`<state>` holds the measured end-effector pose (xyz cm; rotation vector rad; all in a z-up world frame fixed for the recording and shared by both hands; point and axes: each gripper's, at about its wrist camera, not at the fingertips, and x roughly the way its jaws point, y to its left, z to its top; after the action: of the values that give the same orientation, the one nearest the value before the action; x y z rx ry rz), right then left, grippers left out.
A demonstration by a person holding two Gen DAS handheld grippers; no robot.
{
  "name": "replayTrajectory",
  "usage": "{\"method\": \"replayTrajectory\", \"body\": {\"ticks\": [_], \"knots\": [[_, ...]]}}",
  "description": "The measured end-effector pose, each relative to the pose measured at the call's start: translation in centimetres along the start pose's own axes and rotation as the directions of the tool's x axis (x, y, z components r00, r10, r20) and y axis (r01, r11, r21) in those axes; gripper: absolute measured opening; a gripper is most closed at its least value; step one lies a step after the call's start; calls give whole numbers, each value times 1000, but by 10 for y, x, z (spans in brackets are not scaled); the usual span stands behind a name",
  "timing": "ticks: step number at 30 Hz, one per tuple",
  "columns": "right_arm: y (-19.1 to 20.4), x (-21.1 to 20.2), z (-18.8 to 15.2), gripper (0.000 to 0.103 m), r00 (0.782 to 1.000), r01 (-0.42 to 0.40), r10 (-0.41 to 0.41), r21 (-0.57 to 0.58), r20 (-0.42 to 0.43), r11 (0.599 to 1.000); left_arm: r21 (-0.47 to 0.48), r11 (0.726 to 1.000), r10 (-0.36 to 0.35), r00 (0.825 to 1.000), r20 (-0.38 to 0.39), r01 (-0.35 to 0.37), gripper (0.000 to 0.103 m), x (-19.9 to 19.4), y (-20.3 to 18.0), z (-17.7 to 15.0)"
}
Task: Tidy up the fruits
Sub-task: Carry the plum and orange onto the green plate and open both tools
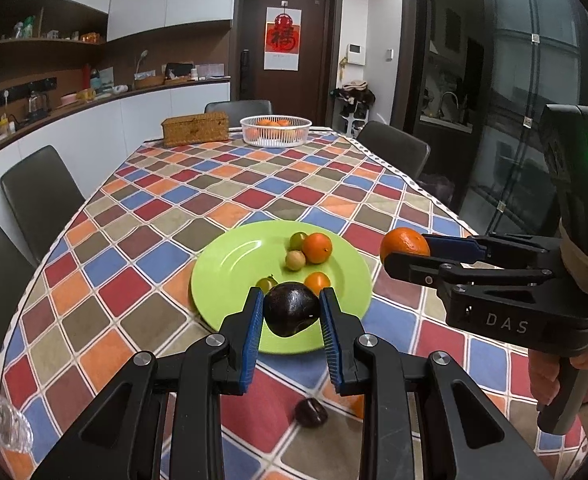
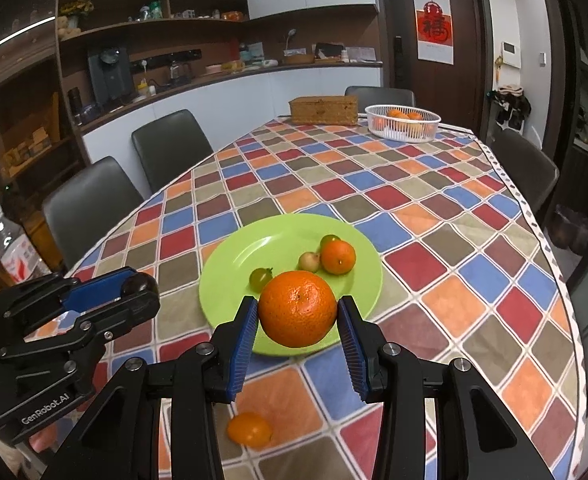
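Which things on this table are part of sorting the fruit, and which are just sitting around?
Part of the job:
- dark fruit held in the left tool
- large orange held in the right tool
- green plate with small fruits
- small orange fruit on the cloth
- white basket of oranges

Just lying about:
- wicker box
- water bottle
- chairs

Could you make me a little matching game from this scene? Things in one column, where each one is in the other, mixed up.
Things:
1. dark fruit
2. big orange
3. small yellow-orange fruit
4. white basket

Places:
A. far end of the table
B. loose on the tablecloth, near edge
C. clamped in the left gripper
D. clamped in the right gripper

Pairs: 1-C, 2-D, 3-B, 4-A
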<state>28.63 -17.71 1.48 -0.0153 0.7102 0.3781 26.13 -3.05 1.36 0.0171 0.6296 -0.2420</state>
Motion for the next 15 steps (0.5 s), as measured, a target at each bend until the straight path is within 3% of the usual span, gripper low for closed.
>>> {"method": "replayTrajectory", "body": {"ticks": [15], "knots": [[-13,64,30,42,996,18,-17,17,-86,1000,-19,1000,-1,996,-90,-1,28,62,33,25]]}}
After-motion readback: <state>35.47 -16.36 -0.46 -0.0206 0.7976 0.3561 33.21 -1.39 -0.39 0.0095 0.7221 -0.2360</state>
